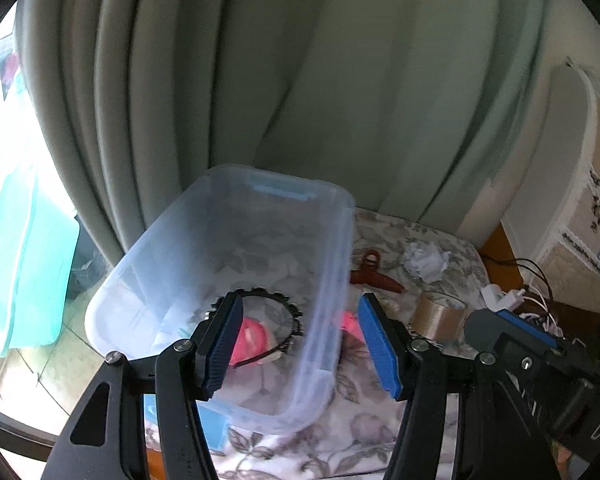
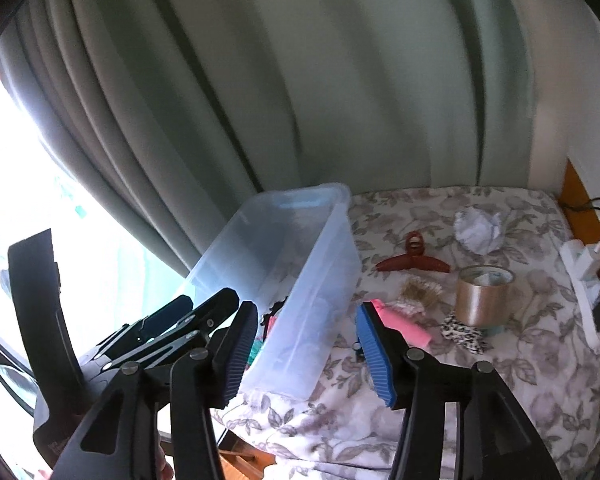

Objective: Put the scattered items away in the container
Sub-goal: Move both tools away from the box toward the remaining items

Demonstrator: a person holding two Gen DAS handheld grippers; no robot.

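**Inspector A:** From the left wrist view, the left tool (image 1: 298, 344) was recorded with its jaws spread wide and nothing held between them, poised above the near end of the clear plastic container (image 1: 336, 248). A black toothed headband (image 1: 288, 312) and a pink item (image 1: 252, 338) were noted lying inside the container. The right tool (image 1: 512, 344) was seen at the right edge; its state could not be told from this view.

**Inspector B:** And outside the container?

**Inspector A:** On the flower-patterned desk (image 1: 380, 416), a red-brown hair claw (image 1: 374, 274), a crumpled paper ball (image 1: 426, 260) and a roll of brown tape (image 1: 440, 312) were observed, all apart from the container.

**Inspector B:** The right wrist view?

**Inspector A:** The right tool (image 2: 306, 354) was likewise found released and empty, straddling the container's right wall. Just beyond its right finger, a pink comb-like item (image 2: 404, 326) was recorded on the desk, near a leopard-print scrunchie (image 2: 462, 334) at the tape roll's foot. The hair claw (image 2: 414, 260), paper ball (image 2: 480, 230) and tape (image 2: 484, 294) remained outside the container (image 2: 316, 280).

**Inspector B:** Step in hand?

**Inspector A:** It was judged that the task was partly done and that no item was then held. The next move was considered to call for the right tool to be lowered over the nearest pink item and closed across its narrow width.
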